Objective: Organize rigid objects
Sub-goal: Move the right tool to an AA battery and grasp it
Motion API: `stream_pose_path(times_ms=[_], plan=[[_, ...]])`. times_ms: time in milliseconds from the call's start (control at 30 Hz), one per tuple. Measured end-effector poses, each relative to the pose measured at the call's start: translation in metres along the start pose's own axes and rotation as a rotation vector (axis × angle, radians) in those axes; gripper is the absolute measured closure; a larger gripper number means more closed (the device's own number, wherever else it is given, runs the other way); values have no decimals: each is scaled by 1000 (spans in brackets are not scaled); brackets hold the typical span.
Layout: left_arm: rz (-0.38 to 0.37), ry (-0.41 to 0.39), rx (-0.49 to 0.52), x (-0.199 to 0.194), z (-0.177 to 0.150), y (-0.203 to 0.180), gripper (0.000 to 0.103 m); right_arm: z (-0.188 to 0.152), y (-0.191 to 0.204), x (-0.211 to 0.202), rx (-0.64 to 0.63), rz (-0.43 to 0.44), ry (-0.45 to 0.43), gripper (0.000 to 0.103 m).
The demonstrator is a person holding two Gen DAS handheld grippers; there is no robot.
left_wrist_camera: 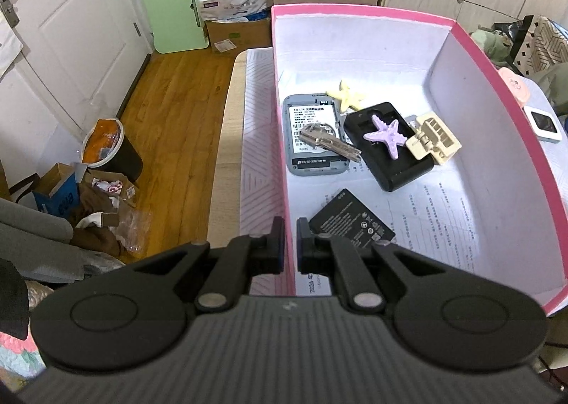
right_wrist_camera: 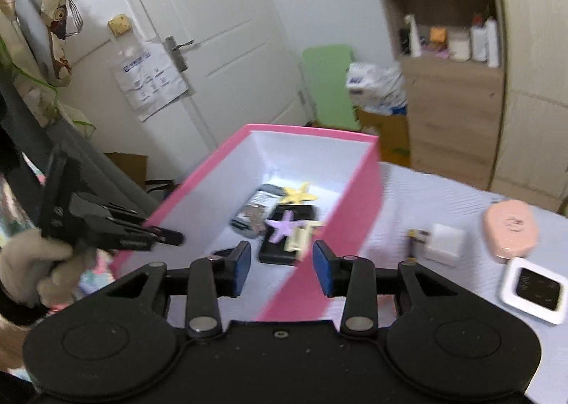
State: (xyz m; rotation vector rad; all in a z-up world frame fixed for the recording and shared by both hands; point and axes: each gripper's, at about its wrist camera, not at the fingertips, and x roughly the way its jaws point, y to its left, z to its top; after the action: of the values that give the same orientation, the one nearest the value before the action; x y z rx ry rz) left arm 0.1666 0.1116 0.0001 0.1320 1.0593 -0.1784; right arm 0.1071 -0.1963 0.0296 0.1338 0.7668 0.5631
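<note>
Pink on the outside and white on the inside, the box (left_wrist_camera: 504, 113) sits on the tabletop (right_wrist_camera: 443, 198), which has a pale striped cover. The left gripper (left_wrist_camera: 290, 244) is clamped on the box's near left wall, one finger outside and one inside.

Things lie in the box, ahead of the left gripper. Closest, just past its inside finger, is a flat black battery (left_wrist_camera: 349, 221). Further ahead lies a grey device (left_wrist_camera: 312, 134) with a white label, and a silver key (left_wrist_camera: 330, 143) rests on top of it. To the right of that is a black charger (left_wrist_camera: 388, 148) with a purple starfish (left_wrist_camera: 385, 132) lying on it. A beige clip (left_wrist_camera: 433, 139) leans on the charger's right edge. A yellow starfish (left_wrist_camera: 348, 95) lies furthest away.

The right gripper (right_wrist_camera: 282, 267) is empty, with its blue pads apart. It hangs over the box's near right wall. To its right, on the tabletop, sit a white plug (right_wrist_camera: 443, 244), a pink case (right_wrist_camera: 509, 231) and a small white screen device (right_wrist_camera: 534, 288). To its left, a hand in a light glove (right_wrist_camera: 32, 262) holds the left gripper.
</note>
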Motion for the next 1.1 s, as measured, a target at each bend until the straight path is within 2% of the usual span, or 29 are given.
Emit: stream_pose_path(times_ms=[167,333,567,633,800,867,900,933,967,1000,1100], plan=[[0,1,-10,0,1,1,98,-24,-24,-11,4,-92,-57,56],[-1,-5,-29,2,-1,2,98,-45,-49,-3,-6,-195,-89,55],[1,8,-53,9,-3,3,98,-60,-64,24,-50,-241,-58,45],[4,7,-53,9,-2,2,98,-64,-66,34,-69,-251,-47,40],[9,4,-53,10,-4,1,98,-73,-70,54,-112,-302,-30,40],[10,0,-55,10,-4,1,98,-75,-73,59,-113,-296,-14,45],[12,-4,-54,10,-5,0,98,-75,-77,61,-91,-286,-8,53],[12,-6,-55,9,-5,0,98,-74,-81,61,-59,-266,-6,66],[12,-7,-56,9,-5,0,97,-73,-83,60,-38,-250,-11,74],[10,-8,-58,9,-6,1,97,-75,-82,60,-41,-244,-10,89],[5,-6,-62,8,-5,3,98,-77,-72,64,-95,-273,5,91]])
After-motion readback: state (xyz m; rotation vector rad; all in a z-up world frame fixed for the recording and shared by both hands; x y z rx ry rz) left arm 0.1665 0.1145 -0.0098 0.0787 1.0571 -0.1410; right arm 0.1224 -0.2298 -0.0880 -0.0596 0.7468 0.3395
